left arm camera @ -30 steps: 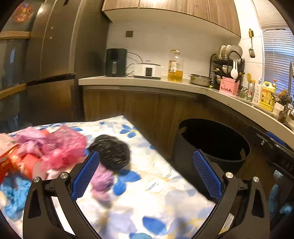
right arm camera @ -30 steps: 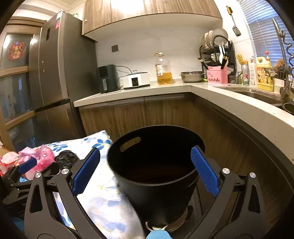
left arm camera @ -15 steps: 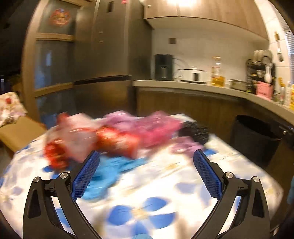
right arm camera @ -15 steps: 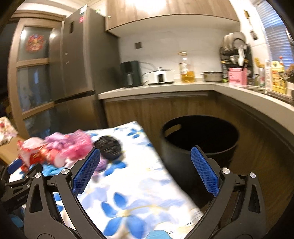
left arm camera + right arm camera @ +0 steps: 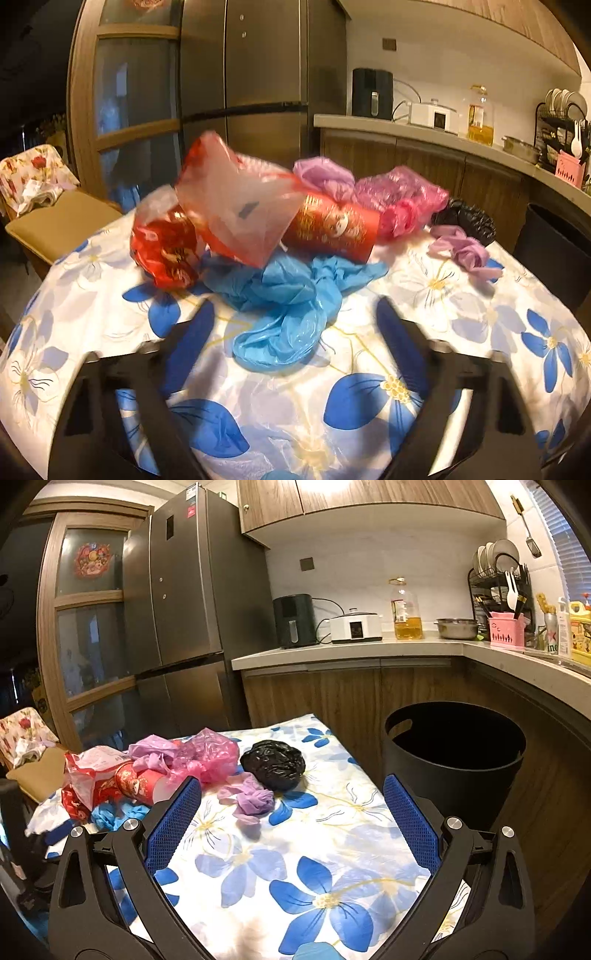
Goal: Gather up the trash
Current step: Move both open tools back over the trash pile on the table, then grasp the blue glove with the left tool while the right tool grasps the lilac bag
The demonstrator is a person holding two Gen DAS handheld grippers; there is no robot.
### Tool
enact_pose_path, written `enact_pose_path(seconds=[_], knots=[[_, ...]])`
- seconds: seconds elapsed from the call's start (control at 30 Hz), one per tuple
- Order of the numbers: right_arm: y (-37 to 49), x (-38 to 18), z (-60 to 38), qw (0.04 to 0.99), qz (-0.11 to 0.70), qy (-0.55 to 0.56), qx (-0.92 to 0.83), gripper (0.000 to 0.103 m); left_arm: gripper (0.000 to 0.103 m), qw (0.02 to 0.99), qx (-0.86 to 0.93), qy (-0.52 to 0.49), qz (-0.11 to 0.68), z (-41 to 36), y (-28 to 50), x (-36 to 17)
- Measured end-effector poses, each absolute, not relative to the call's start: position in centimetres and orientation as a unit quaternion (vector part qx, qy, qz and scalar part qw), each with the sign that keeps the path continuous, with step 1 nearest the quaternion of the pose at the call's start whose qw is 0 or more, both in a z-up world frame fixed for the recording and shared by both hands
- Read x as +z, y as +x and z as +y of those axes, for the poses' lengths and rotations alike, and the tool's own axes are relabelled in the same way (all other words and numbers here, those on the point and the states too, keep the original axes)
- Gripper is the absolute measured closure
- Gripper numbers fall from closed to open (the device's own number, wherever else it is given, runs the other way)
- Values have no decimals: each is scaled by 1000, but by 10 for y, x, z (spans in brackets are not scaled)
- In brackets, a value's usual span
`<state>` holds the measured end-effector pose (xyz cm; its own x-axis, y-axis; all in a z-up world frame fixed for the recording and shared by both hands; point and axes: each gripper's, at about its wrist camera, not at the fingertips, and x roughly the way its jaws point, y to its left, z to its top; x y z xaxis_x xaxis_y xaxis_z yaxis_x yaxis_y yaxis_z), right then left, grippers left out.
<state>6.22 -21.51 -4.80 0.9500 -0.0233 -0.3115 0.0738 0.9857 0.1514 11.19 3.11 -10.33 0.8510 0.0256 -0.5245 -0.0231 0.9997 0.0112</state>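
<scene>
Trash lies heaped on the floral tabletop: the blue bag sits between the left gripper's jaws, which have just been closing without touching it; the right gripper's jaws stand apart near the black bin.

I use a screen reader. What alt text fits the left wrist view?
The left gripper, jaws apart and just closing, frames a crumpled blue plastic bag on a blue-flowered tablecloth. Behind lie a red printed paper cup, pink bag, black bag and a black bin at right.
</scene>
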Motion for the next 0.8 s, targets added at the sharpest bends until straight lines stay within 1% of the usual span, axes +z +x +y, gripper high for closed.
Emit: enact_pose_path(seconds=[0.03, 0.1, 0.13, 0.2, 0.23, 0.27, 0.3, 0.33, 0.4, 0.47, 0.5, 0.57, 0.8], knots=[[62, -48, -215, 984, 157, 81, -25, 5, 36, 960, 13, 1, 280, 31, 115, -106], [63, -49, -214, 984, 159, 81, -25, 5, 47, 954, 15, -6, 301, 34, 121, -112], [63, -50, -214, 984, 159, 82, -25, 5, 49, 951, 18, -7, 309, 34, 125, -115], [62, -50, -215, 983, 160, 83, -26, 5, 59, 948, 19, -5, 318, 33, 127, -119], [63, -50, -215, 983, 162, 84, -26, 5, 61, 946, 19, -4, 322, 33, 128, -120], [63, -51, -215, 983, 163, 85, -26, 5, 66, 945, 19, -3, 327, 32, 129, -122], [63, -52, -215, 982, 164, 85, -26, 5, 74, 943, 17, -4, 331, 33, 129, -123], [64, -52, -215, 982, 165, 84, -26, 5, 77, 943, 17, -5, 334, 33, 130, -123], [66, -54, -212, 982, 169, 82, -25, 5, 91, 942, 12, -10, 337, 35, 129, -124], [68, -57, -209, 981, 175, 79, -22, 5, 97, 941, -3, -19, 337, 37, 126, -123], [69, -58, -208, 981, 176, 79, -21, 5, 99, 942, -10, -23, 334, 38, 124, -121], [70, -60, -205, 981, 179, 76, -18, 5, 101, 946, -24, -30, 323, 39, 118, -117], [78, -69, -192, 980, 190, 66, -7, 5, 102, 954, -49, -37, 295, 37, 101, -107]])
